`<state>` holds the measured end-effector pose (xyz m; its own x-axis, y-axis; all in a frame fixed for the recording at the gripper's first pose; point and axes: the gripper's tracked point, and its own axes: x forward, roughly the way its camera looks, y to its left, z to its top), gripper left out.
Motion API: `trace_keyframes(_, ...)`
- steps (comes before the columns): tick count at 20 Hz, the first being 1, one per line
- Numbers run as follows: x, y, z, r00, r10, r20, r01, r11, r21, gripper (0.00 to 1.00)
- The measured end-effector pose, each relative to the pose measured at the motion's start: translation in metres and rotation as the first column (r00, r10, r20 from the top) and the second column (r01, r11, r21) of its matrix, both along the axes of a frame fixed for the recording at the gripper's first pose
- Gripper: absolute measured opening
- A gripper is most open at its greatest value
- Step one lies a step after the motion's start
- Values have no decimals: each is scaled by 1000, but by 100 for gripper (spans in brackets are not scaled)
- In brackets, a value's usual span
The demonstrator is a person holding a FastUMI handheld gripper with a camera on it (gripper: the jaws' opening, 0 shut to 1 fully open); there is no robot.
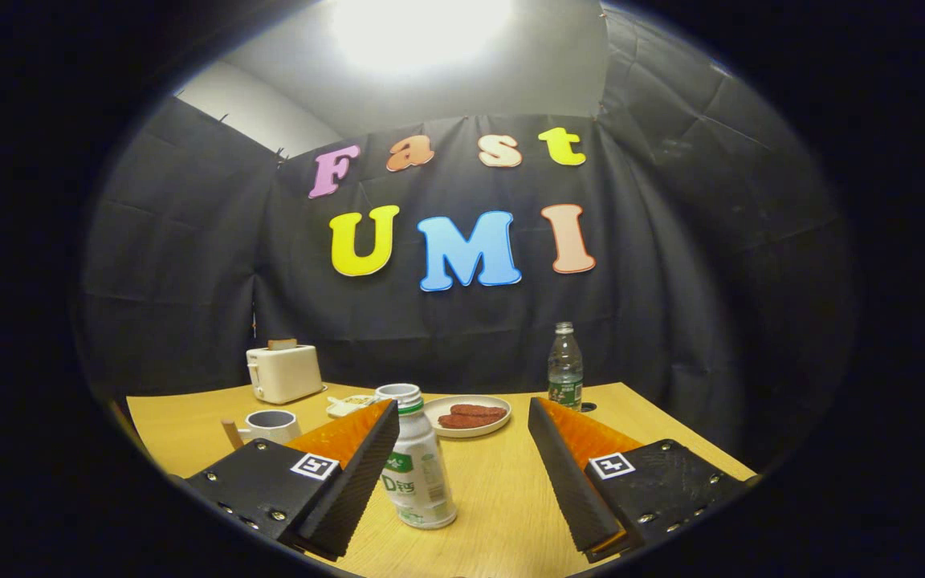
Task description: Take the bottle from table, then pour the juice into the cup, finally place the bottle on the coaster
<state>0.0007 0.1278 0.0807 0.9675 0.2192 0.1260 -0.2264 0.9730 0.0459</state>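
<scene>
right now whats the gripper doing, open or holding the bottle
Gripper: open, holding nothing; the white bottle stands on the table between its fingers, close by the left one.

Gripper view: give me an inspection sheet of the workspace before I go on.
Surface: wooden table, level, no spills seen.
Job's things: white juice bottle upright with no cap, between the fingers, close against the left one; white cup with wooden handle beyond the left finger; coaster cannot be made out for sure.
Clutter: toaster with bread in its slot; plate with reddish food; clear water bottle; small dish behind the juice bottle.
Tool: tool open, right finger well clear of the bottle.
Cables: nothing seen.
Surroundings: black cloth wall, bright ceiling light.
</scene>
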Motion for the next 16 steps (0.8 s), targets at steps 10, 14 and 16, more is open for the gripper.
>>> trace_keyframes(10, 21, 46, -42, 994, 49, -101, -49, 999, -3, 98)
trace_keyframes(14, 32, 50, -58, 990, 29, -134, -31, 999, -14, 98)
trace_keyframes(16, 39, 51, -65, 987, 26, -156, -29, 1000, -12, 94)
